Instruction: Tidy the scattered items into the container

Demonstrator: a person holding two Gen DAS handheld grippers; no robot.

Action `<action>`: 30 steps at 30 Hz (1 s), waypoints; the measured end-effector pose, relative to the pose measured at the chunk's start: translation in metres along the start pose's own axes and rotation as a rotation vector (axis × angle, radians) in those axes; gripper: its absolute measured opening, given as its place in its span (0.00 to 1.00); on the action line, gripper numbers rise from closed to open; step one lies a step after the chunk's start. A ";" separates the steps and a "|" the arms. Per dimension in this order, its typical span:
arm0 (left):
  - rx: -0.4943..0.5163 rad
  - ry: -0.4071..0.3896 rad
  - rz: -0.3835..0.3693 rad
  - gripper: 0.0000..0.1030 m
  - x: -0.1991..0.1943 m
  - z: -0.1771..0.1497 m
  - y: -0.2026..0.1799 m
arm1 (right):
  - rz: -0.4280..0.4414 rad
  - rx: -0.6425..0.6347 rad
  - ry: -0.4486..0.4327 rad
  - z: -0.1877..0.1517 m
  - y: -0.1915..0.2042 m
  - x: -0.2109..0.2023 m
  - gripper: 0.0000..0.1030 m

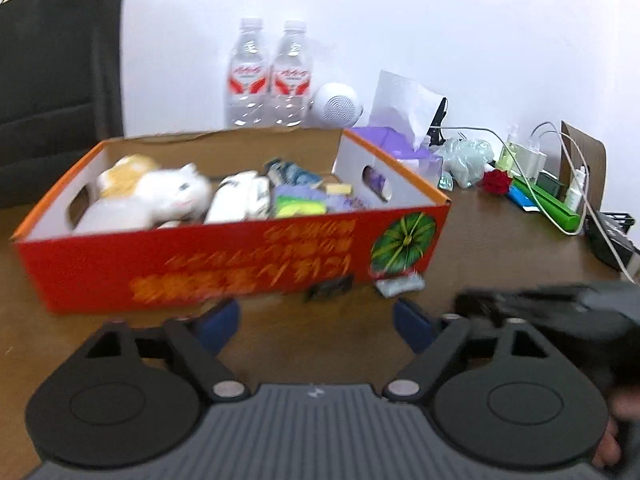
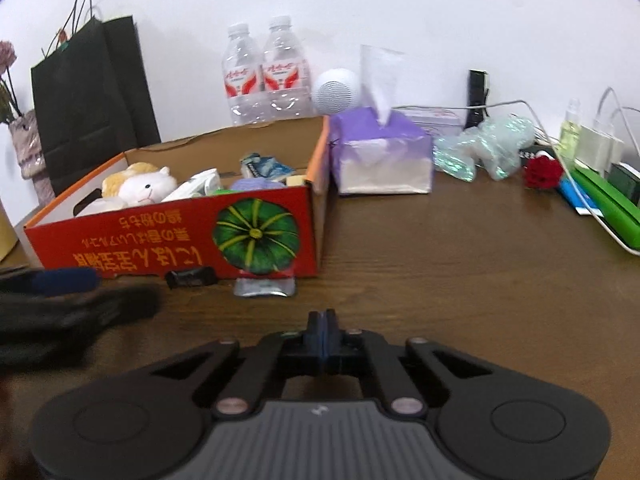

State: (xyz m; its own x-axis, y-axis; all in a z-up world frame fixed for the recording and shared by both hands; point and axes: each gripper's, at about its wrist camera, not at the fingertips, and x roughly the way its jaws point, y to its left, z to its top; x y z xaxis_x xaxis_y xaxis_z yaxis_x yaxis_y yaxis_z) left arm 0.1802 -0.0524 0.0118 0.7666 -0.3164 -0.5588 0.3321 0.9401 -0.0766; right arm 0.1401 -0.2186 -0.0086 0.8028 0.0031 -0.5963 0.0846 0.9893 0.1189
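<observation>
- Fingertips of the right gripper (image 2: 321, 322) are pressed flat together with nothing between them, low over the brown wooden table (image 2: 460, 264); judging by that, it carries nothing and is between picks.
- Blue pads of the left gripper (image 1: 316, 314) stand well apart with only bare tabletop between them, empty and aimed toward the foot of the box, which looks like a reach for what still lies there.
- Just beyond both grippers, two small items remain outside: a black wrapper (image 2: 191, 278) and a silver packet (image 2: 264, 287), both lying against the front wall of the red cardboard box (image 2: 168, 240).
- Inside that box, the container for the task, a white-and-tan plush toy (image 2: 140, 186) sits toward one end, with cloths, packets and other soft things packed beside it, so most of the tidying appears done.
- Beside the box stands a purple tissue box (image 2: 380, 152); behind it are two water bottles (image 2: 266, 76) and a round white speaker (image 2: 335, 90) against the white wall.
- Farther along the table lie crumpled plastic (image 2: 492, 152), a red rose (image 2: 542, 172), chargers and cables; a black paper bag (image 2: 88, 92) stands at the other end.
</observation>
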 end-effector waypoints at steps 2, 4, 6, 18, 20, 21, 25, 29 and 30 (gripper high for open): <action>-0.026 0.020 -0.010 0.58 0.014 0.003 -0.002 | 0.032 0.030 -0.001 -0.001 -0.007 -0.002 0.00; -0.076 0.028 -0.008 0.58 0.025 0.006 0.000 | 0.057 0.067 -0.003 -0.001 -0.013 -0.002 0.00; -0.122 0.051 -0.030 0.61 0.033 0.008 0.001 | 0.063 0.079 -0.004 -0.001 -0.015 -0.002 0.01; -0.240 0.040 0.038 0.10 0.035 0.001 0.002 | 0.055 0.048 -0.005 -0.002 -0.005 -0.005 0.10; -0.291 0.043 0.013 0.08 0.034 -0.001 0.010 | 0.056 0.047 -0.005 -0.002 -0.005 -0.005 0.11; -0.311 0.043 0.005 0.06 0.032 -0.001 0.014 | 0.057 0.048 -0.005 -0.002 -0.005 -0.004 0.11; -0.373 0.033 -0.036 0.00 0.018 -0.009 0.025 | 0.062 0.050 -0.006 -0.002 -0.006 -0.004 0.12; -0.367 0.008 -0.033 0.00 -0.017 -0.023 0.035 | 0.071 0.024 -0.009 -0.002 -0.002 -0.006 0.16; -0.364 0.000 -0.034 0.00 -0.027 -0.027 0.038 | 0.070 0.009 -0.014 -0.003 0.000 -0.007 0.22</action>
State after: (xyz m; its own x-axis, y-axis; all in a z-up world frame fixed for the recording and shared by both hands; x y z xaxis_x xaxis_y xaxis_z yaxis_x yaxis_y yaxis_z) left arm 0.1569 -0.0044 0.0017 0.7587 -0.3480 -0.5508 0.1397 0.9126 -0.3842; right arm 0.1328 -0.2180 -0.0066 0.8151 0.0704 -0.5750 0.0330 0.9853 0.1675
